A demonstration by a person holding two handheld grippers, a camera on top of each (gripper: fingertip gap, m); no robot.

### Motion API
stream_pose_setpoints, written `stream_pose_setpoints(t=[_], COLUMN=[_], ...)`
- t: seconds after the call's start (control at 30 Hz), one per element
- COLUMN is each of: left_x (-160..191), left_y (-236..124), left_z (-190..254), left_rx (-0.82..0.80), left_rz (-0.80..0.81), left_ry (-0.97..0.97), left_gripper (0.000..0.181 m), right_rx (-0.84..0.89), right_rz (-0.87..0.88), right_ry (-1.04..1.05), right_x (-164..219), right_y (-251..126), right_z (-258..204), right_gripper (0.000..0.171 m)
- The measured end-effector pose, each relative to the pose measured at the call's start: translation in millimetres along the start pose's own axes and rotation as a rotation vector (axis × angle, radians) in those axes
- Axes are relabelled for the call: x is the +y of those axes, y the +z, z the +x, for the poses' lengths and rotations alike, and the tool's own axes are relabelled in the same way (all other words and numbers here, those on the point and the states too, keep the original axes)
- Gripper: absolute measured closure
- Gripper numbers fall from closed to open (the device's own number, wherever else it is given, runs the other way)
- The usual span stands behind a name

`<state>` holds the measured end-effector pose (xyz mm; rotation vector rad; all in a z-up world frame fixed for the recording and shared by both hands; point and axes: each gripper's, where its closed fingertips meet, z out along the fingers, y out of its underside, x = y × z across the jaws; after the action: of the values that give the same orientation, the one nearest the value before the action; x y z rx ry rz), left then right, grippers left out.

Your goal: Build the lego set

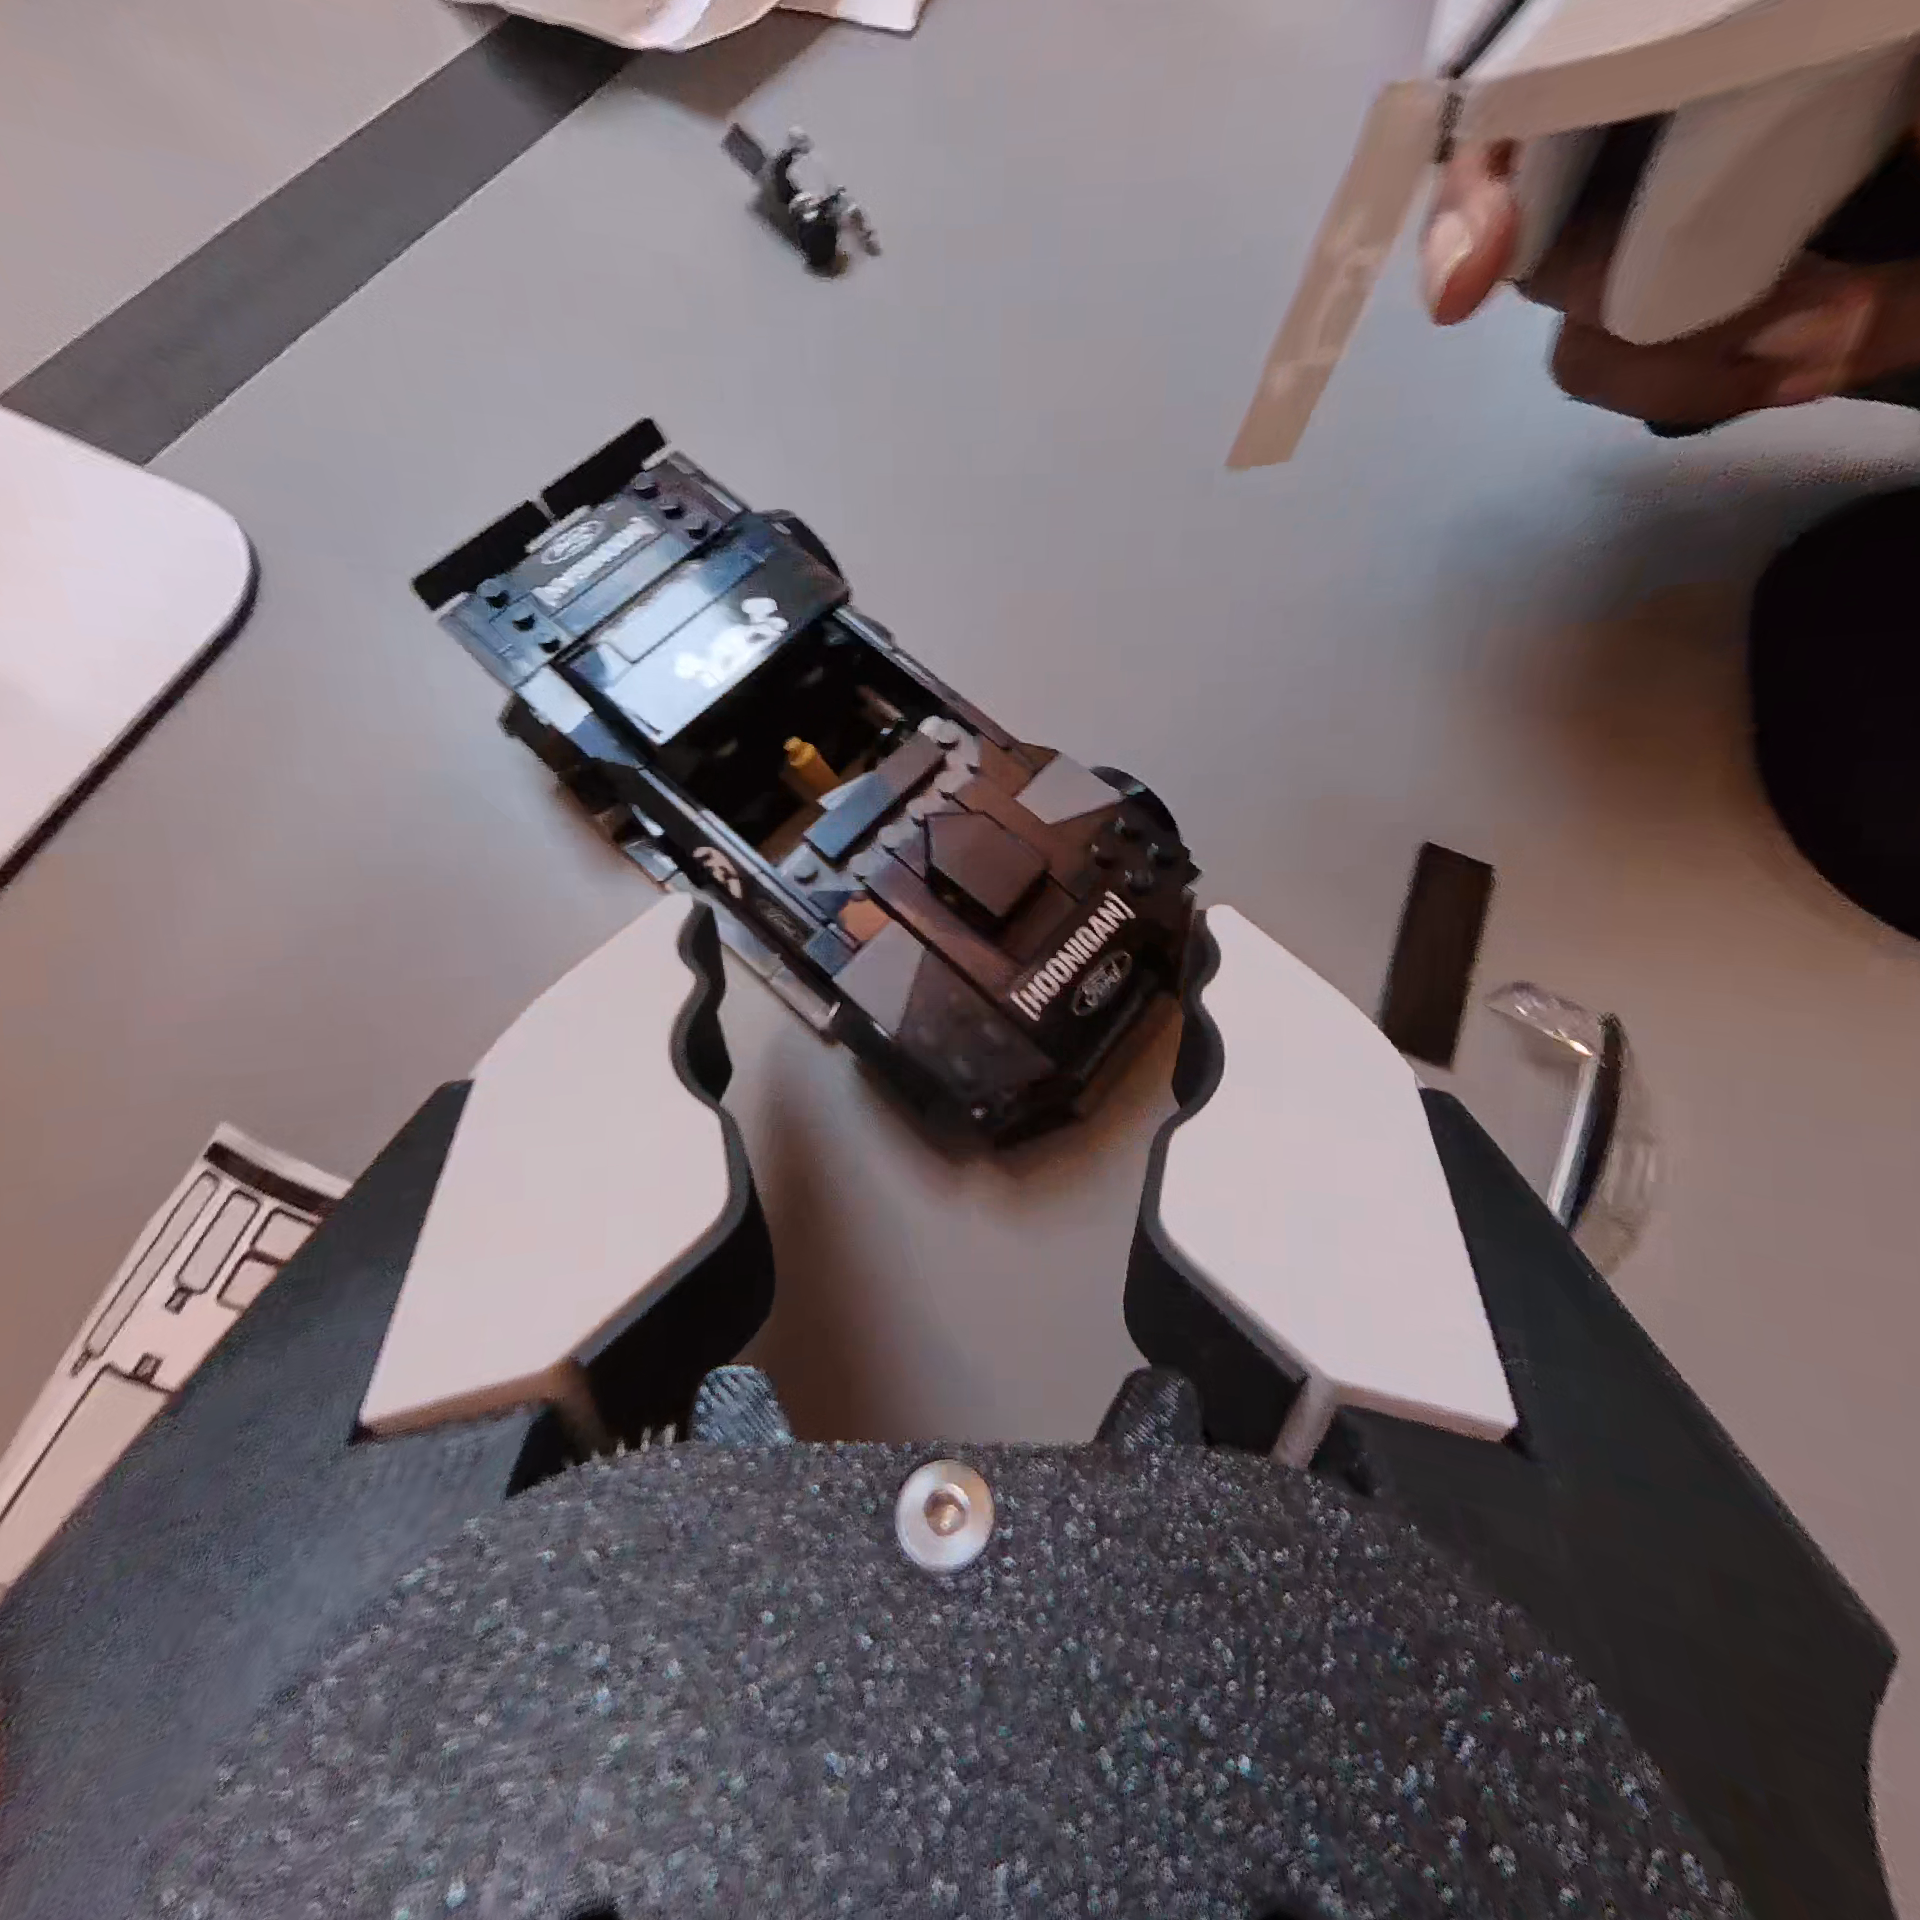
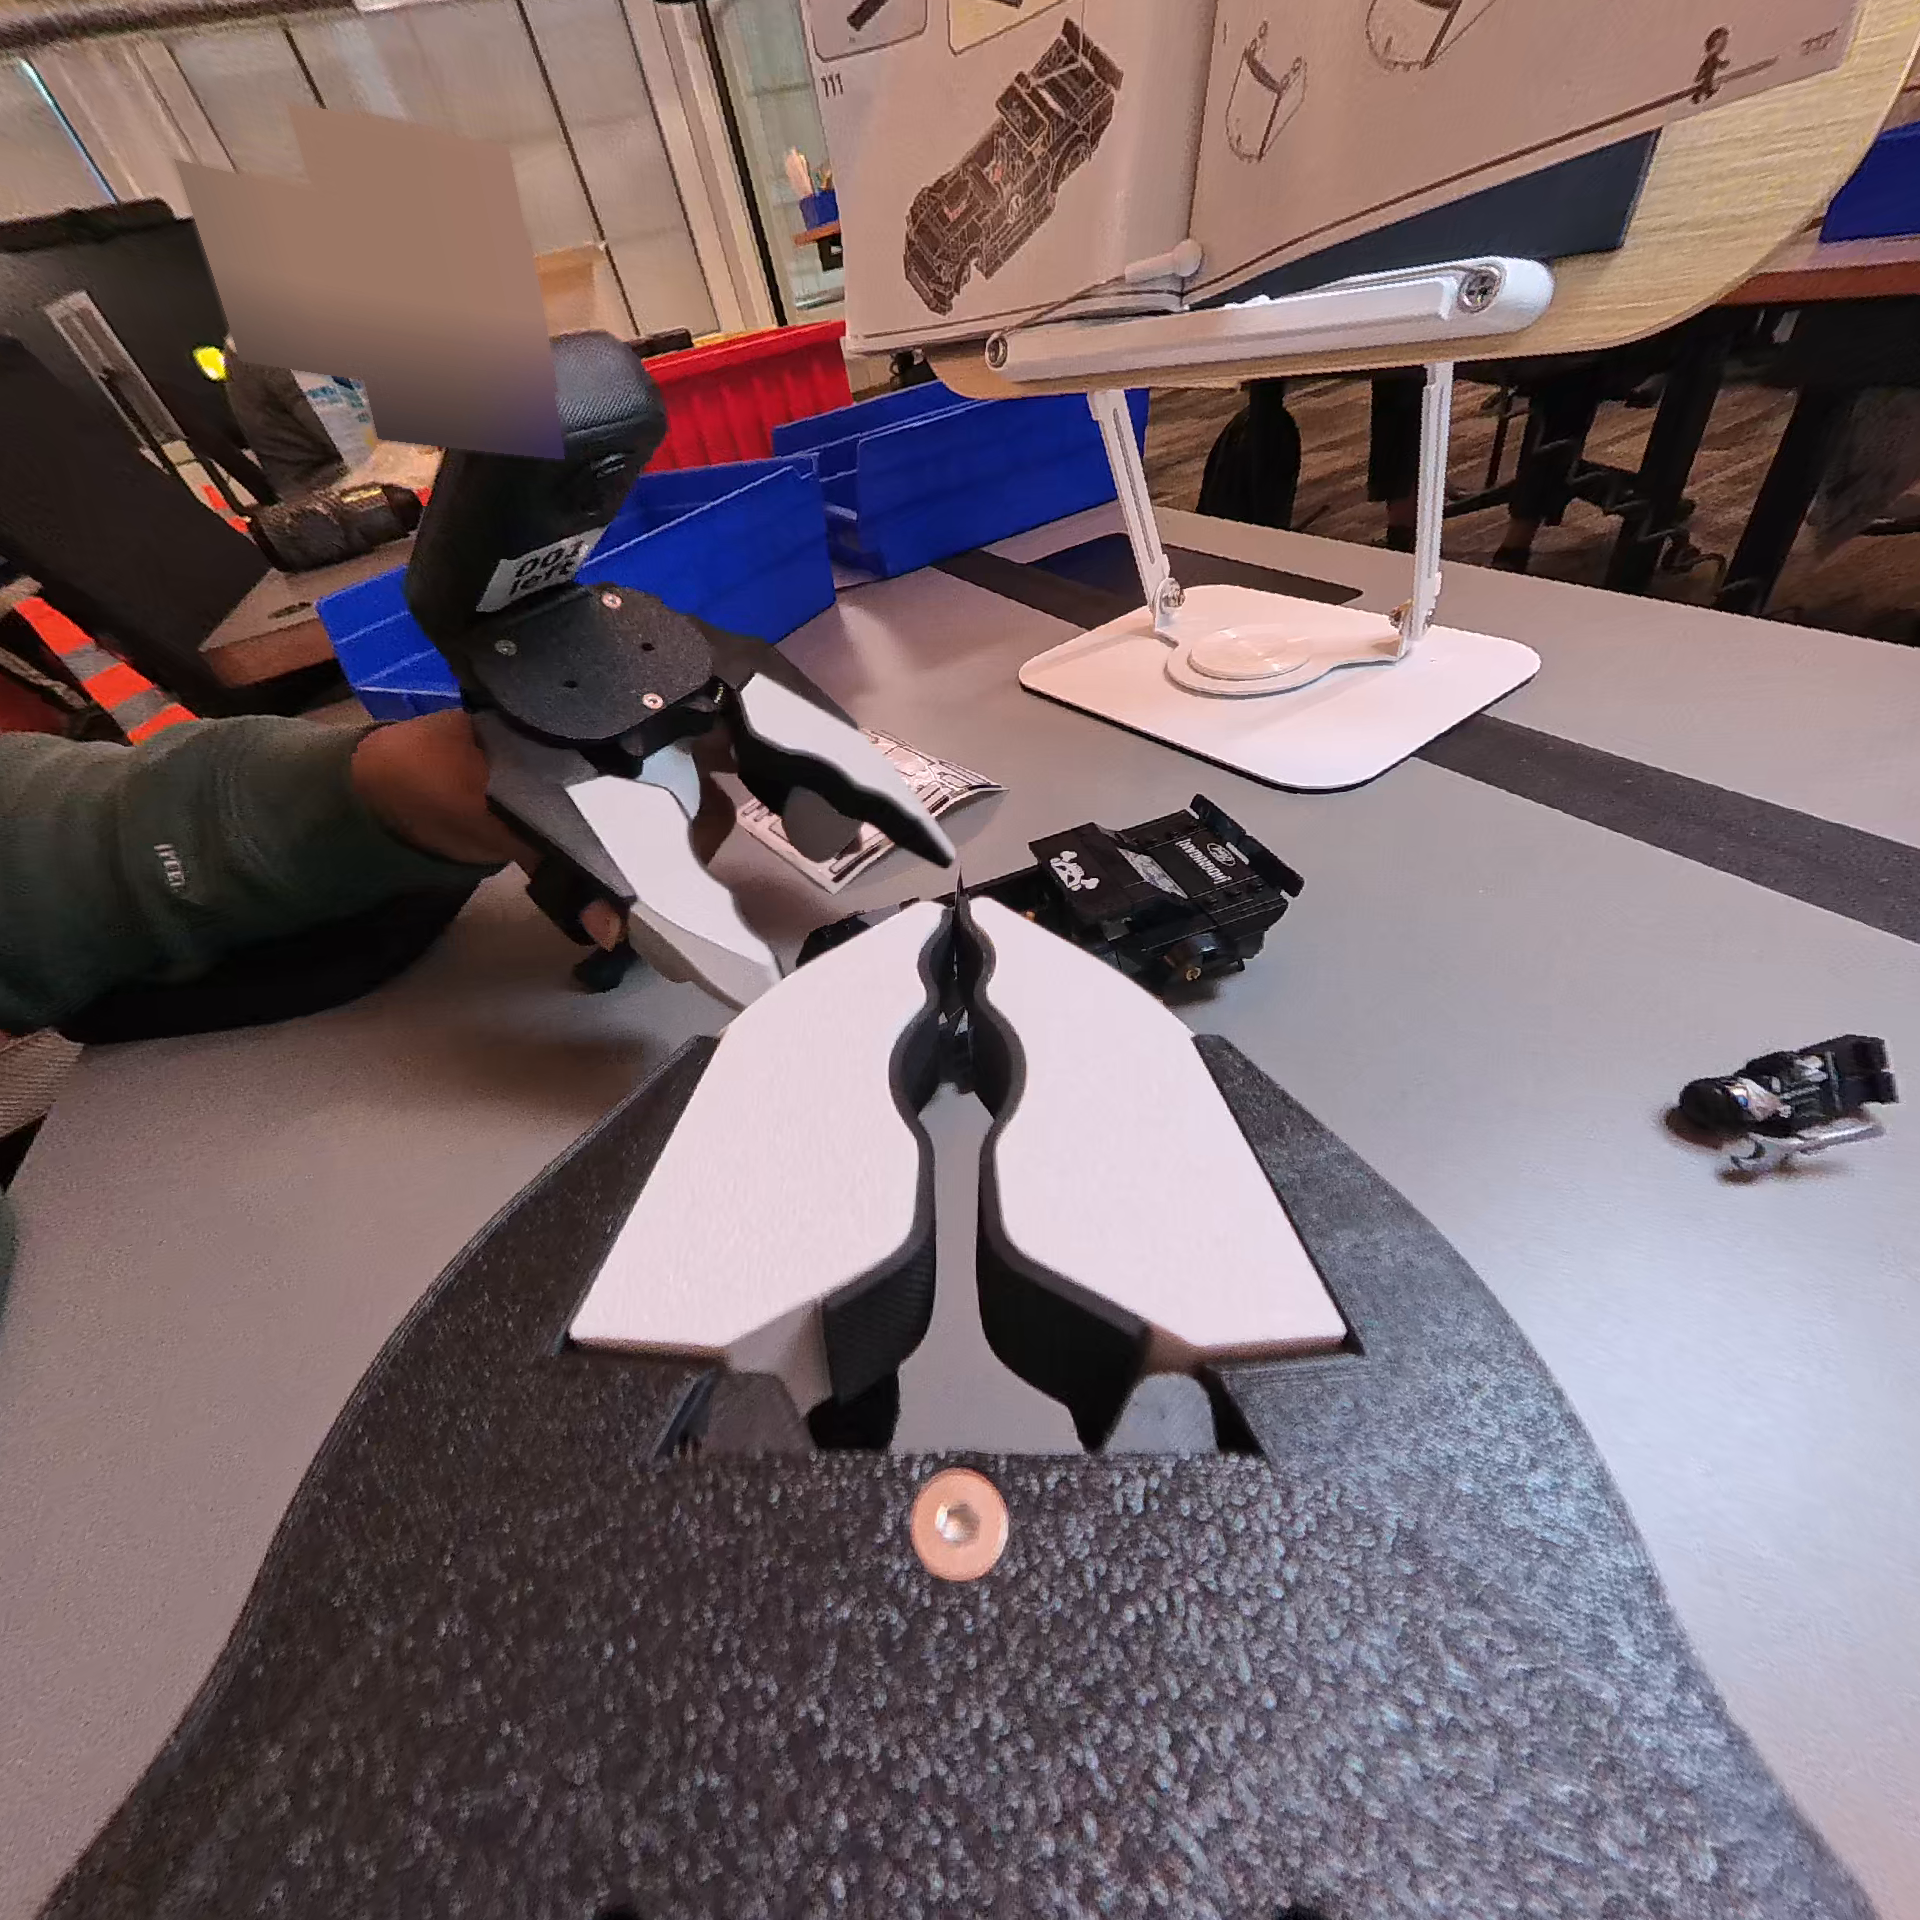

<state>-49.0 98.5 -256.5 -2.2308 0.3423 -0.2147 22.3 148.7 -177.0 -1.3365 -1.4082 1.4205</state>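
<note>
A black lego car with an open cabin sits on the grey table; it also shows in the right wrist view. My left gripper is open, its fingertips on either side of the car's front end, not closed on it. It shows in the right wrist view, held by a hand. My right gripper is shut on a thin black piece seen edge-on, just in front of the car. It appears blurred at the top right of the left wrist view.
A minifigure lies to the right, also seen in the left wrist view. A flat black piece and a clear piece lie beside the car. A sticker sheet, a white stand with the instruction booklet, and blue bins stand around. My hands' fingertips stand some 12 cm from each other.
</note>
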Motion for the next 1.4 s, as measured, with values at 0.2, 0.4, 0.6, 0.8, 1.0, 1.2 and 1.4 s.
stream_pose_setpoints(t=[0.2,0.4,0.6,0.8,1.0,1.2,1.4], left_x=[-23.5,-16.3,-0.9,-11.0,-3.9,2.7,28.5], left_y=[15.3,35.9,27.2,15.3,35.3,30.0,-1.8], left_z=[1.0,-15.4,-23.6,-33.5,-31.5,-32.8,-24.0], left_rx=[-0.062,-0.17,-0.146,-0.101,-0.115,-0.142,-0.2], left_rz=[-0.009,-0.165,-0.27,-0.251,-0.373,-0.389,-0.389], left_ry=[-0.196,-0.192,-0.198,-0.216,-0.168,-0.186,-0.239], left_gripper=[0.078,0.084,0.095,0.1,0.104,0.111,0.111], right_rx=[0.046,0.08,0.099,0.097,0.101,0.1,0.085], right_rz=[-0.001,0.018,0.042,0.045,0.035,0.031,0.02], right_ry=[0.037,0.062,0.07,0.073,0.067,0.074,0.071], right_x=[3.2,-1.1,-8.8,-9.8,-8.0,-6.1,-3.3], right_y=[1.6,-2.9,-7.4,-7.3,-6.2,-5.4,-2.2], right_z=[9.0,15.8,18.5,17.7,17.1,17.6,13.4], right_gripper=[0.171,0.171,0.171,0.171,0.171,0.171,0.171])
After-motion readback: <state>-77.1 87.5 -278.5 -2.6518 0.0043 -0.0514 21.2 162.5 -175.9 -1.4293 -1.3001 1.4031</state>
